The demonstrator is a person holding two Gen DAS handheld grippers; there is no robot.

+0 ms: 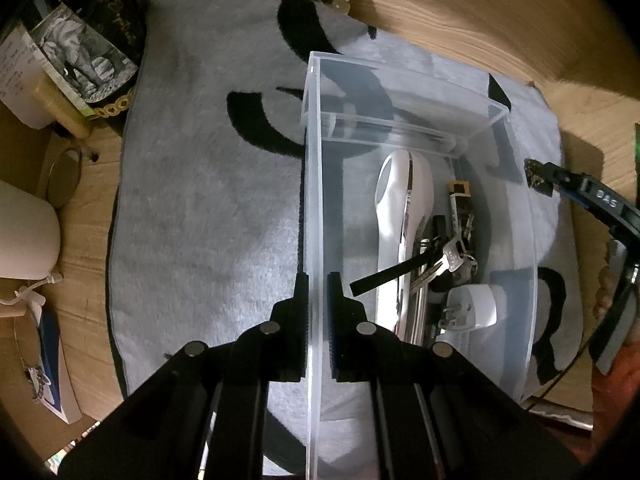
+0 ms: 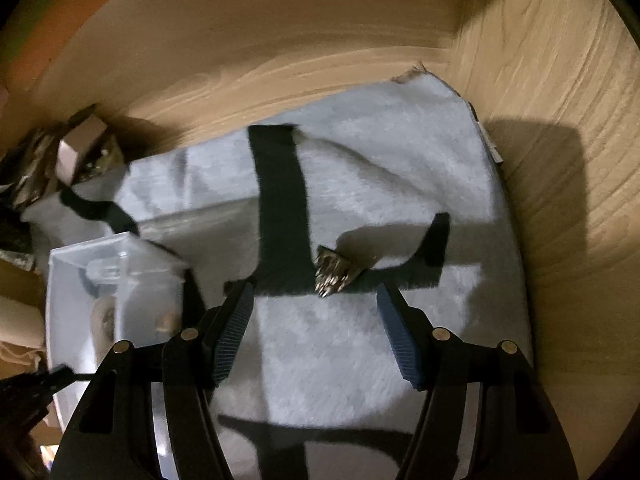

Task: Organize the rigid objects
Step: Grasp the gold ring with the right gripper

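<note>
The left hand-held gripper (image 1: 318, 312) is clamped shut on the near wall of the clear plastic box (image 1: 516, 216), steadying it on the grey towel (image 1: 208, 216). Inside the box lie a white curved device (image 1: 404, 216), a bunch of keys (image 1: 448, 260) and a white plug (image 1: 474, 304), so the sorting looks well along.

Just beside the box on its right, the right hand-held gripper (image 2: 316, 320) hangs over the towel with its jaws standing open and nothing between them. Slightly beyond its fingertips lies a small metal piece (image 2: 334, 272), shiny and ridged; what it is cannot be told. This seems the pickup step: the next move likely calls for lowering over the piece, closing on it, and carrying it left into the box.

Farther from the box, the towel's black markings give way to the wooden surface (image 2: 320, 40). Past the box's left side stand a photo (image 1: 80, 56), papers and a white jar (image 1: 24, 232).
</note>
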